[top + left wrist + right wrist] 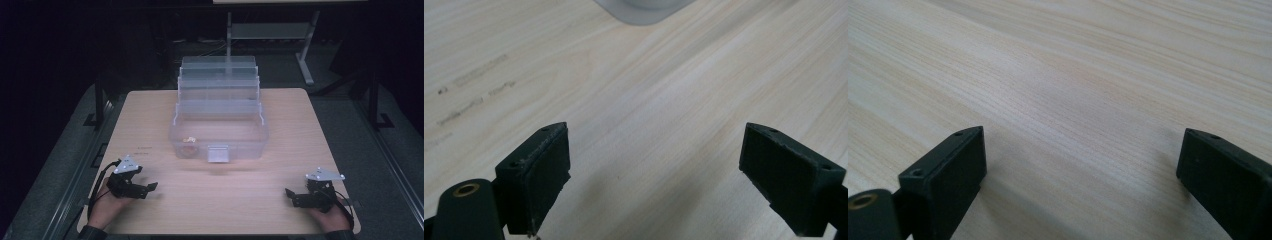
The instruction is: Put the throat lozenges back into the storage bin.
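Observation:
A clear plastic tiered box [218, 115] stands open in the middle of the wooden table [280, 125], its trays stepped back and a latch at its front. Something small and pale lies inside its lower bin [189, 140]. My left gripper [150, 189] rests near the front left edge, open, with nothing between its jaws [654, 175]. A corner of the box [644, 10] shows ahead of it. My right gripper [291, 196] rests near the front right edge, open over bare wood [1080, 170].
The table's left and right edges drop to dark floor. A metal stand [305, 45] is behind the table. Faint marks [474, 90] are printed on the wood left of the box.

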Action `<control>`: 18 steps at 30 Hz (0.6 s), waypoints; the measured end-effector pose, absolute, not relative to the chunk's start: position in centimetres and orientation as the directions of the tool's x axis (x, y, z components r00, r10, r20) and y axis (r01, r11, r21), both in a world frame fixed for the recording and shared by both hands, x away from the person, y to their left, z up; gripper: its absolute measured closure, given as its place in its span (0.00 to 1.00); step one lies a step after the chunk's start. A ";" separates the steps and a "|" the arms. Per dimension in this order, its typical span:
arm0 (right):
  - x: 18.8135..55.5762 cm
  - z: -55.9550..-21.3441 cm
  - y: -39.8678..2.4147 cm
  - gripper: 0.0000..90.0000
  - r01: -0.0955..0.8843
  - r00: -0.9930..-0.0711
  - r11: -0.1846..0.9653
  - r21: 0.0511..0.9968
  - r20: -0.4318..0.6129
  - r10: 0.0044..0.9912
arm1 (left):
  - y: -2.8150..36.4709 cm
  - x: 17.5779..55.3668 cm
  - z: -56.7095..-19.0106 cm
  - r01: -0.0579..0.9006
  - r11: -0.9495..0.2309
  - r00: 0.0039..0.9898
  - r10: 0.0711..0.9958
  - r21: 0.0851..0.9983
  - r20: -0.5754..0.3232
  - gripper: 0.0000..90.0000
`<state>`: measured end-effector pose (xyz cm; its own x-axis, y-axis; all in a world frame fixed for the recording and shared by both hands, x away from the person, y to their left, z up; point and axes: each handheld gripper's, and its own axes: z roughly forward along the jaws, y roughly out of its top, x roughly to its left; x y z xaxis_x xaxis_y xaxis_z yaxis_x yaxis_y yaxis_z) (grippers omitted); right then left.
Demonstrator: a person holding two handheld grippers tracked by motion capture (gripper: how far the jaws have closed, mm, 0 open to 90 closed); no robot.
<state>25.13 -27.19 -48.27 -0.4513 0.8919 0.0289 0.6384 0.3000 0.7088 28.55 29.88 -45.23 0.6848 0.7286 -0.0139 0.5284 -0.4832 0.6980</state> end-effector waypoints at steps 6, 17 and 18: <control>25.1 -48.3 -27.2 0.06 0.638 -0.451 0.300 0.709 0.029 0.892 | 30.0 28.1 -46.0 0.541 -0.485 0.684 0.729 0.687 -0.023 0.14; 25.1 -48.3 -27.2 0.06 0.638 -0.451 0.300 0.709 0.029 0.892 | 30.7 27.5 -47.0 0.543 -0.472 0.670 0.742 0.695 -0.021 0.14; 25.1 -48.3 -27.2 0.06 0.638 -0.451 0.300 0.709 0.029 0.892 | 30.8 27.4 -47.1 0.537 -0.471 0.672 0.740 0.700 -0.017 0.14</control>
<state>25.11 -27.18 -48.27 -0.4511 0.8920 0.0286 0.6383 0.3001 0.7089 27.40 30.76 -47.08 0.6720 0.7403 -0.0170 0.5366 -0.4710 0.7002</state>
